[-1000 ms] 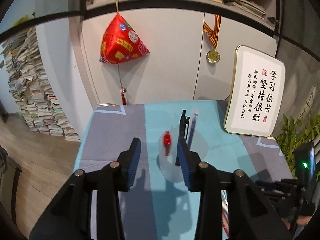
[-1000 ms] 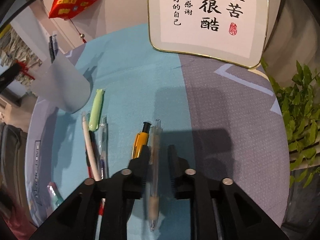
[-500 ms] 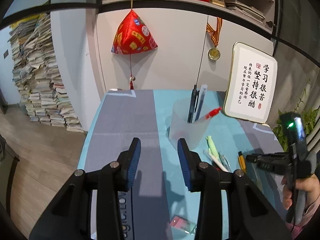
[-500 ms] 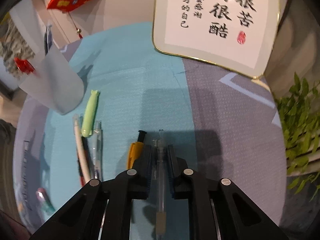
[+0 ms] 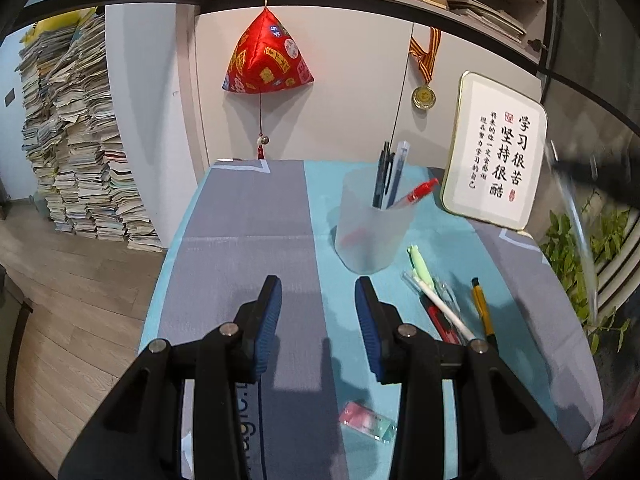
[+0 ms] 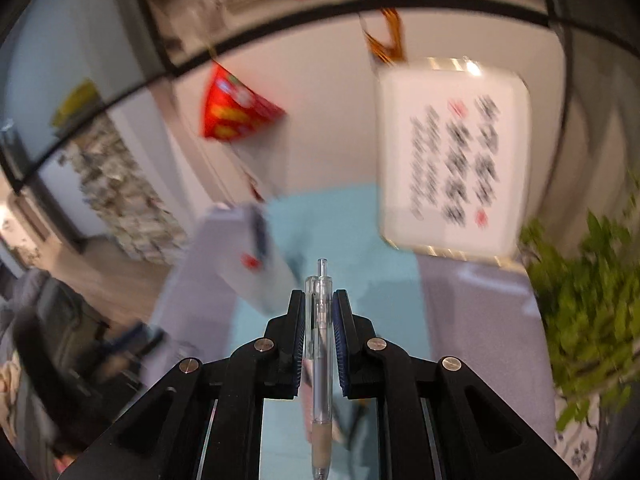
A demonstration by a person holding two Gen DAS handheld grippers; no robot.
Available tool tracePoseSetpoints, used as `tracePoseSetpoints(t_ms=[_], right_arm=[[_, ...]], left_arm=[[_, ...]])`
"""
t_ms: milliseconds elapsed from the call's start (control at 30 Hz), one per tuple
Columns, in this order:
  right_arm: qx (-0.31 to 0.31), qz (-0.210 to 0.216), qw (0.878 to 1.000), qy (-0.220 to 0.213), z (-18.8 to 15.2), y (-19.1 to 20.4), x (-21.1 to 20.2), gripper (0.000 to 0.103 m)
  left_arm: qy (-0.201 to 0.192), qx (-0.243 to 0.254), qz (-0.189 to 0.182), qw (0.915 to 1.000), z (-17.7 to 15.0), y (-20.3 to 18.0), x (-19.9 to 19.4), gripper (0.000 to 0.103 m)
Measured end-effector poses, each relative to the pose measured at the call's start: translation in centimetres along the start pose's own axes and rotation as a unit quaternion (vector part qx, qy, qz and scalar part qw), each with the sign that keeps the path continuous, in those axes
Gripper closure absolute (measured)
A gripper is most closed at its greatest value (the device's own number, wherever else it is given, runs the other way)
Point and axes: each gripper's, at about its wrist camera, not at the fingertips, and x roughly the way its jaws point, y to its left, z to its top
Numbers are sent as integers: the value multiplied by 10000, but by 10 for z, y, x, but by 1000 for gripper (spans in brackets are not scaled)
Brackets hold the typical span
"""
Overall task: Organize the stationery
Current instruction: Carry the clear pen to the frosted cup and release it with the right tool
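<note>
A frosted cup [image 5: 372,224] stands on the blue and grey tablecloth [image 5: 248,220], holding dark pens, a blue pen and a red pen [image 5: 416,194]. Loose beside it lie a green pen [image 5: 420,268], a white pen [image 5: 442,310] and an orange pen [image 5: 482,308]. My left gripper [image 5: 318,300] hovers open near the cup's left, nothing between its fingers. My right gripper [image 6: 319,300] is shut on a clear pen [image 6: 320,340], held up above the table. In the left wrist view it is a blur at the right edge. The cup [image 6: 256,276] is blurred in the right wrist view.
A framed calligraphy board [image 5: 496,152] leans at the back right, with a green plant [image 5: 576,240] beyond the table's right edge. A small pink and green packet [image 5: 366,420] lies near the front. A red ornament [image 5: 268,60] hangs on the white cabinet; paper stacks [image 5: 80,152] stand left.
My right gripper closed on the clear pen and lifted it off the cloth. My left gripper drew back and left from the cup, leaving the red pen inside it.
</note>
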Motion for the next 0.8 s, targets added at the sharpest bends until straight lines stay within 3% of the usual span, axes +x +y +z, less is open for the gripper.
tracePoseSetpoints(t_ms=[133, 400, 800], right_arm=[[-120, 267, 9995, -120, 33, 31, 23, 88], [-282, 154, 9983, -487, 62, 74, 90, 88], [-71, -90, 9970, -771, 51, 65, 146, 88]], left_arm=[[46, -15, 0, 10000, -10, 4, -3, 67], [1, -103, 158, 9998, -15, 23, -5, 67], [98, -162, 108, 9998, -15, 35, 15, 67]])
